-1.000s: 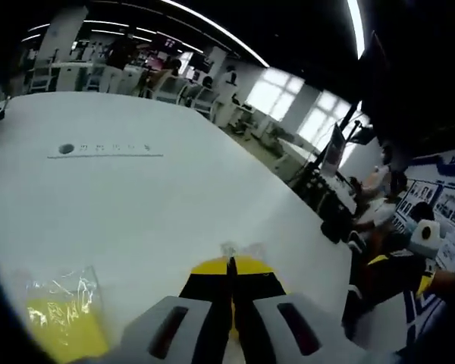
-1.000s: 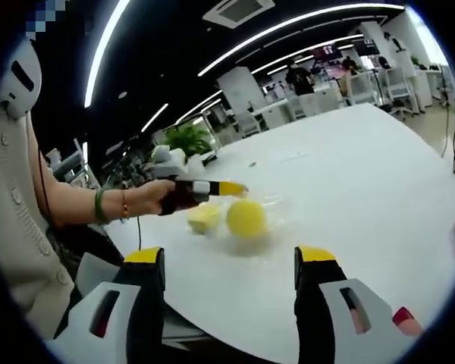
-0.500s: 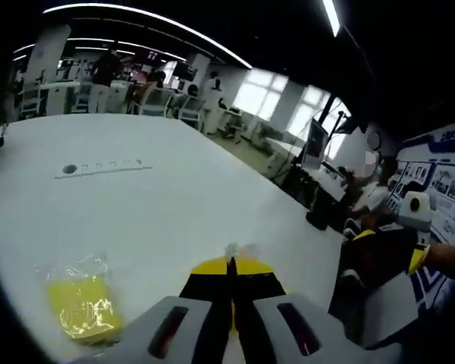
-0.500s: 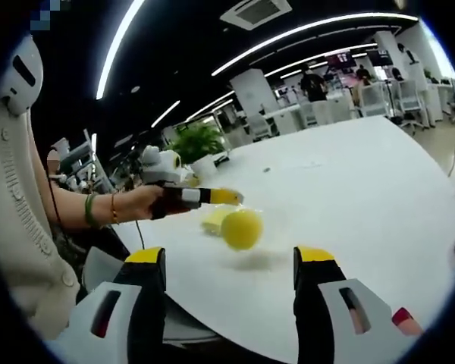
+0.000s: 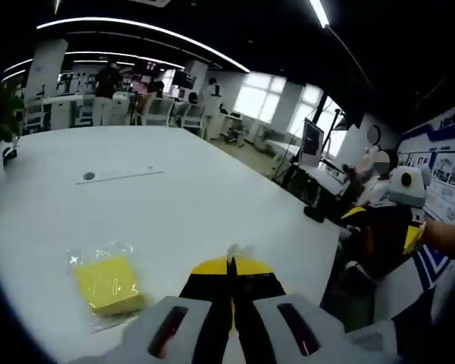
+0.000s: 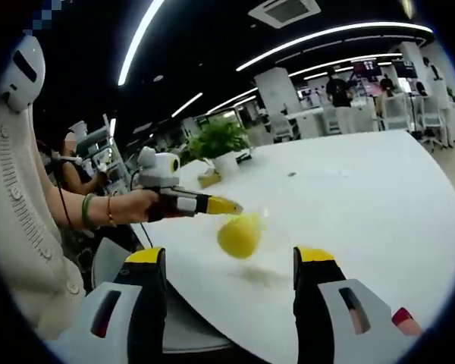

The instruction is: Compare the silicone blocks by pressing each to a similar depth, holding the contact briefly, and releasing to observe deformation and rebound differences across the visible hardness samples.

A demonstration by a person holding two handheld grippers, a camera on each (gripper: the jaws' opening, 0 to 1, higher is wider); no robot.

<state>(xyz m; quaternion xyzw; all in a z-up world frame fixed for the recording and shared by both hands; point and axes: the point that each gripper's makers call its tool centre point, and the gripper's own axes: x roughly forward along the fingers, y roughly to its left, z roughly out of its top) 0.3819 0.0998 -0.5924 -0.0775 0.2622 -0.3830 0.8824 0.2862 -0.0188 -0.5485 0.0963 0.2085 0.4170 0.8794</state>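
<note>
— Blocks, where do they sit against your claws?

— My left gripper (image 5: 231, 267) has its jaws pressed together on a bit of clear wrapping. In the right gripper view a round yellow silicone block (image 6: 239, 235) hangs in that wrapping just below its yellow tips, clear of the white table (image 6: 379, 197). A square yellow silicone block (image 5: 108, 283) in its clear bag lies on the table near and to the left of that claw.

— And the right one?

— My right gripper (image 6: 231, 265) stands wide open, holding nothing, the round block beyond its gap.

green bangle (image 6: 86, 211), cream sleeve (image 6: 19, 205)
</note>
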